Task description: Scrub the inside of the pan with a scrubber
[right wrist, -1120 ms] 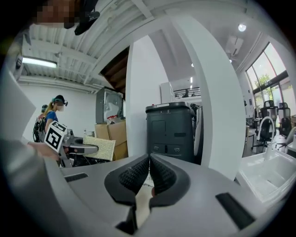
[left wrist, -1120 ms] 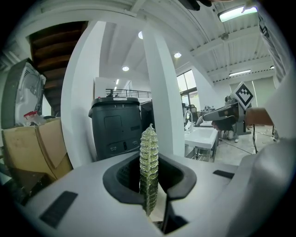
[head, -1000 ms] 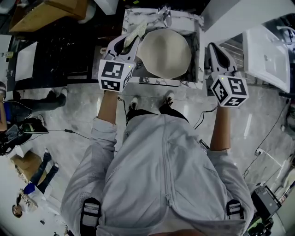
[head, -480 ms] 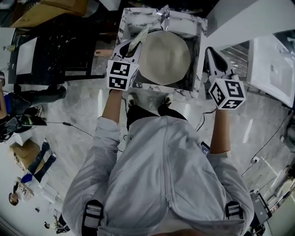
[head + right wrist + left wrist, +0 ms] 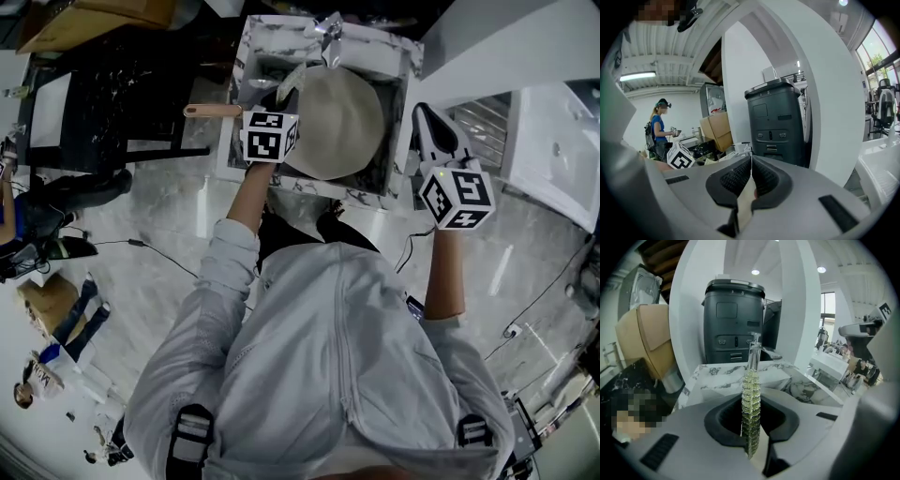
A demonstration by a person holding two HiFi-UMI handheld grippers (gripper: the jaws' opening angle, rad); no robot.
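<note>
**Position.** The round, cream-coloured pan (image 5: 339,120) lies in the marble-patterned sink (image 5: 405,66), directly below the chrome tap (image 5: 329,26). Its pale face is towards the head camera. A tan handle (image 5: 214,110) projects to the left over the sink's rim and is judged to belong to the pan.

**Left gripper** (image 5: 751,401). Its fingers are clamped on a thin yellow-green ribbed scrubber (image 5: 751,380), seen edge-on and standing up beyond the fingertips. In the head view this gripper sits over the pan's left edge. No view confirms contact between scrubber and pan.

**Right gripper** (image 5: 751,164). Its fingers are pressed together with nothing between them. It hangs to the right of the sink, apart from the pan.

**Step in hand.** The scrubber is being brought onto the pan's inside, and scrubbing proper is judged not yet under way.

- Tilt the left gripper down so that the scrubber's broad face, not its edge, lies flat on the surface.
- Work in overlapping circles from the rim towards the centre.
- Keep the pressure moderate, because the pan is unrestrained and may slide or rock in the sink.
- The idle right gripper could steady the rim.
- Keep clear of the tap.

**Markings.** No brand or legible text was found. The gripper cubes (image 5: 457,195) bear black-and-white square patterns only.
</note>
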